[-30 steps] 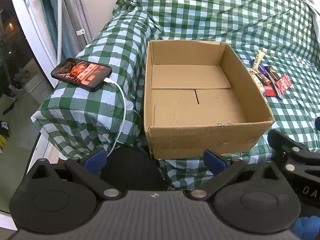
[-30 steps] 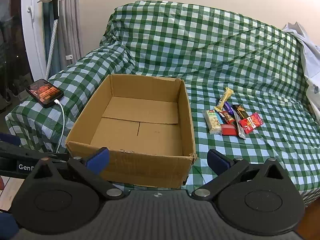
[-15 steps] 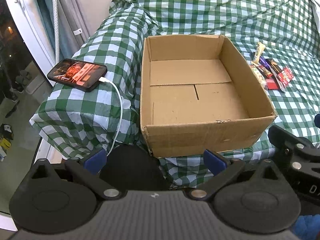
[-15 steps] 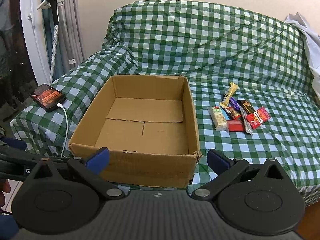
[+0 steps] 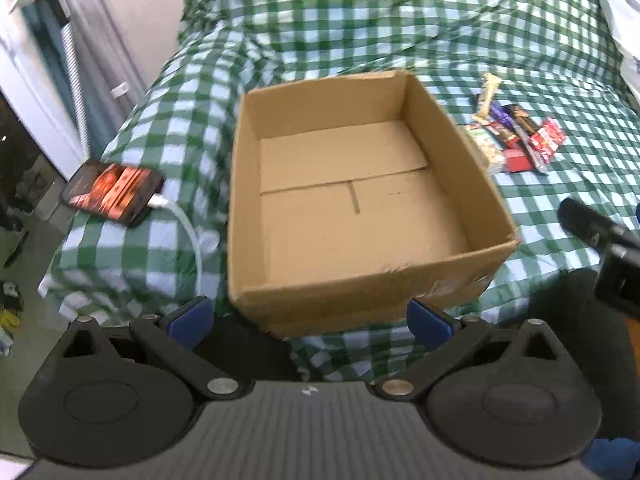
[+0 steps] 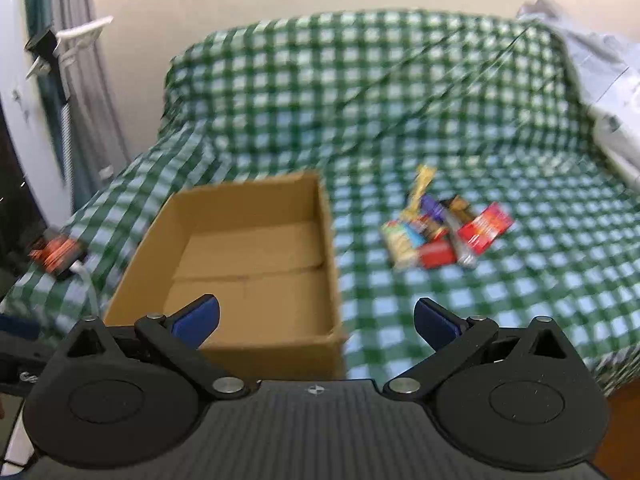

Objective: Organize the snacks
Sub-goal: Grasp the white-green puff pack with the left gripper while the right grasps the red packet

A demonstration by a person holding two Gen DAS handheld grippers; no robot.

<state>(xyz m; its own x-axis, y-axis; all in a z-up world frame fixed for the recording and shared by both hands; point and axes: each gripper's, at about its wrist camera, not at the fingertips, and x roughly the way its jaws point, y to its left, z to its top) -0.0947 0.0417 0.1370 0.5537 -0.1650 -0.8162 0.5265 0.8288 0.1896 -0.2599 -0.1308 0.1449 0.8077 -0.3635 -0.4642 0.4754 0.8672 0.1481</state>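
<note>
Hovering with left gripper and right gripper both spread wide and holding nothing, cardboard box lying ahead, snack packets sitting ahead-right of it.

Left gripper: black ribbed body, two round black discs, silver pivot screws, blue-padded jaws.
Right gripper: same black build, small round emblem at centre, blue pads.
Glove: blue fabric at the lower right corner of the left view.
</note>
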